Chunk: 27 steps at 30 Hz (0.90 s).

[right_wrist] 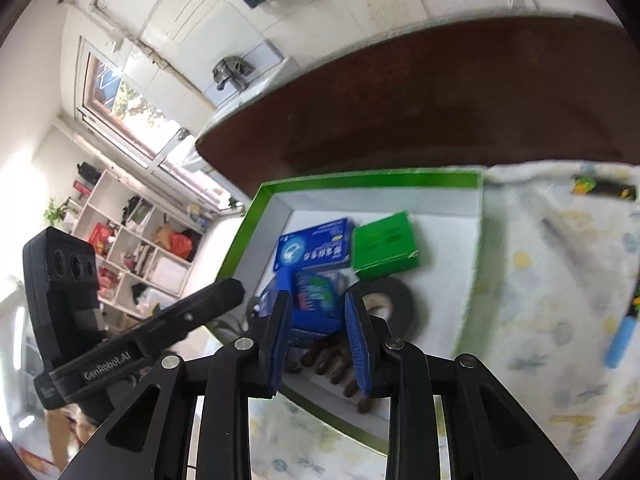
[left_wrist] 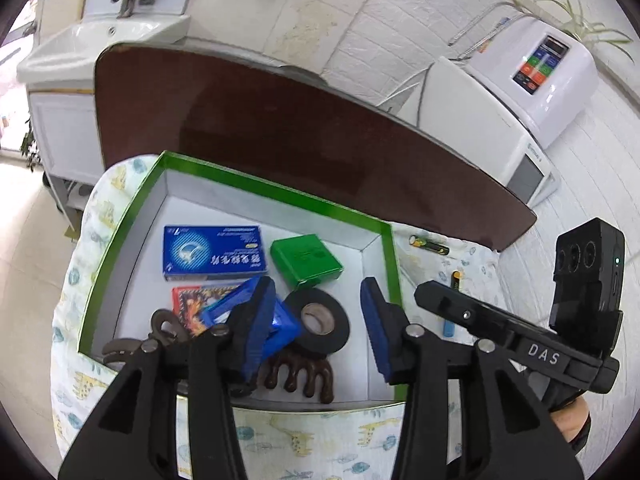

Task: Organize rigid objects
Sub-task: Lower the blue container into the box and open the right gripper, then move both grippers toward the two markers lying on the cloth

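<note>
A green-rimmed box (left_wrist: pixel 280 192) with a white inside stands on a patterned cloth (left_wrist: pixel 320 432). In it lie a blue carton (left_wrist: pixel 212 252), a green case (left_wrist: pixel 306 260), a black tape roll (left_wrist: pixel 320 320), a blue packet (left_wrist: pixel 286 322), a red card pack (left_wrist: pixel 192 304) and brown claw clips (left_wrist: pixel 300 376). My left gripper (left_wrist: pixel 316 284) hangs open over the box's near half, its left pad beside the blue packet. My right gripper (right_wrist: pixel 317 296) is held farther back with a narrow gap. Through that gap show the packet (right_wrist: pixel 316 304) and a clip (right_wrist: pixel 336 364), with nothing pressed between the pads.
To the right of the box (right_wrist: pixel 360 178), two batteries (left_wrist: pixel 428 244) (left_wrist: pixel 456 280) and a small blue stick (left_wrist: pixel 449 328) lie on the cloth. Bare dark brown tabletop (left_wrist: pixel 280 120) lies behind the box. A white appliance (left_wrist: pixel 540 80) stands at the far right.
</note>
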### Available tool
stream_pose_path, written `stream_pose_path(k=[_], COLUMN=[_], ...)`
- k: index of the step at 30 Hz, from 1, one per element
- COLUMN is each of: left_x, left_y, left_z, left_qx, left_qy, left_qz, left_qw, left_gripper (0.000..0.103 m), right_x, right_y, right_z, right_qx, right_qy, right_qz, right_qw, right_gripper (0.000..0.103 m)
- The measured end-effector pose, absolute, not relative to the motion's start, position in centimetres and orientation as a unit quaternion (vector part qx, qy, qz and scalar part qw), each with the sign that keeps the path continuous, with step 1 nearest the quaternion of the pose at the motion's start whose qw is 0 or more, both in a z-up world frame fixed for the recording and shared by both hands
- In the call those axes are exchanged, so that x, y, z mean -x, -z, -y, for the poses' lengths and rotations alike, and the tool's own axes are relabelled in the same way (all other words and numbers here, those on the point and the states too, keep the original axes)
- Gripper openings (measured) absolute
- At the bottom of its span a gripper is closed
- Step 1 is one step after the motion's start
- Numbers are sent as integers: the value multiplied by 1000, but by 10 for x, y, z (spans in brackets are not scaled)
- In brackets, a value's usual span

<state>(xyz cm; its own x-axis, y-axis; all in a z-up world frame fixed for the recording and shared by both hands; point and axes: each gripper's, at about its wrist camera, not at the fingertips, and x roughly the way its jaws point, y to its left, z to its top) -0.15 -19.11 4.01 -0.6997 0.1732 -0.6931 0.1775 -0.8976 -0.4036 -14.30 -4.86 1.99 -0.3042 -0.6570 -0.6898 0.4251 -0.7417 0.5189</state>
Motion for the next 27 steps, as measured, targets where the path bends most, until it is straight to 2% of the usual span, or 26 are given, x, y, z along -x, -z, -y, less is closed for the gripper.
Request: stream_pose_path(k=[4, 9, 12, 18, 21, 27], left_x=[20, 62, 97, 160, 187, 229], left_y=[-50, -40, -29, -10, 2, 18], left_z=[142, 74, 38, -8, -23, -48], left_qx=[-400, -434, -460, -494, -515, -536], left_qy=[896, 888, 878, 866, 854, 837], left_qz=[-188, -138, -105, -35, -10, 42], left_qw=[-38, -69, -79, -76, -74, -99], left_gripper=[44, 44, 44, 44, 44, 44], right_x=[148, 161, 162, 178, 186, 199], right_y=[-35, -3, 23, 54, 61, 73], right_z=[-7, -92, -128, -163, -159, -153], right_qx=[-452, -474, -489, -517, -525, -532], right_qy=[844, 859, 854, 834, 823, 821], right_qz=[108, 146, 159, 187, 200, 188], right_qw=[269, 128, 82, 57, 83, 85], right_gripper=[29, 29, 29, 29, 29, 29])
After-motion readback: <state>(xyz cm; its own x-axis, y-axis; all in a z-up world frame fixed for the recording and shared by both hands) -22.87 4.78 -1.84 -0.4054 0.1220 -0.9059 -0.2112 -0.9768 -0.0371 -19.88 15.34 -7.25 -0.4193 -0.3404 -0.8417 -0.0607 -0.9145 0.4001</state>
